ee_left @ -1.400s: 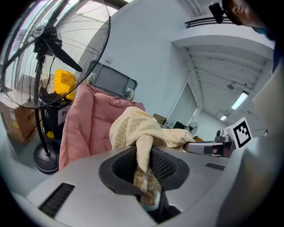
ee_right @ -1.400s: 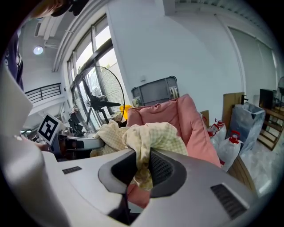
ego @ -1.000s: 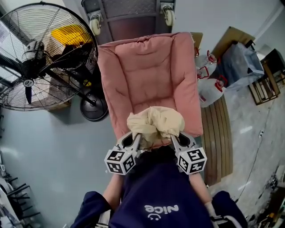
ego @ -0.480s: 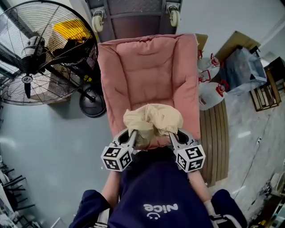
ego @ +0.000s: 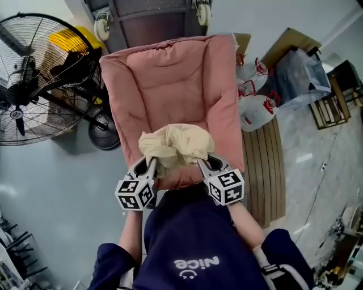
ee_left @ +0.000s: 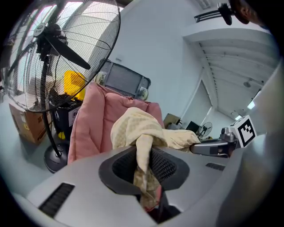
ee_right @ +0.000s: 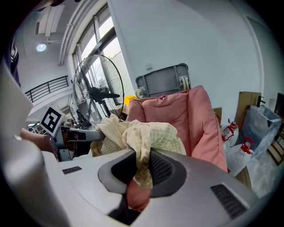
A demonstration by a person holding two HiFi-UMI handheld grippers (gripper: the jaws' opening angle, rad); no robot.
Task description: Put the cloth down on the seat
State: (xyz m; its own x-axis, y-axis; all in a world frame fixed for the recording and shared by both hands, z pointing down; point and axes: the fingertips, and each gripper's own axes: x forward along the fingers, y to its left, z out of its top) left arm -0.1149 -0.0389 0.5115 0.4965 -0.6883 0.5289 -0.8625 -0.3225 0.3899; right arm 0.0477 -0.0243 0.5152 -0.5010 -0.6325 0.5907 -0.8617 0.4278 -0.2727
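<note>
Left gripper view: my left gripper (ee_left: pixel 144 166) is clamped on a twisted fold of the cloth (ee_left: pixel 135 128). The pale yellow checked fabric runs down between the two ribbed pads, with a loose end hanging below them. The rest of the cloth bunches up above the jaws and stretches right toward my other tool.

Right gripper view: my right gripper (ee_right: pixel 141 170) is pinched on the opposite end of the same cloth. A fold is pressed between its pads and the bulk is heaped over the top.

Head view: both grippers point away from me, side by side and a little apart. The cloth is bundled between them and covers both sets of tips. The bundle sits over the front edge of the seat (ego: pixel 170 85), a padded pink cushion with raised sides. I cannot tell whether the cloth rests on the cushion or hangs just above it. The back and middle of the seat are bare.

Beyond the seat:
- a grey cart (ego: pixel 150 14) on white wheels, at its far end
- a large black cage fan (ego: pixel 34 85), to the left on the grey floor (ego: pixel 62 181)
- two clear jugs (ego: pixel 255 110) with red caps, to the right
- wooden slats (ego: pixel 262 164) lying beside the seat on the right
</note>
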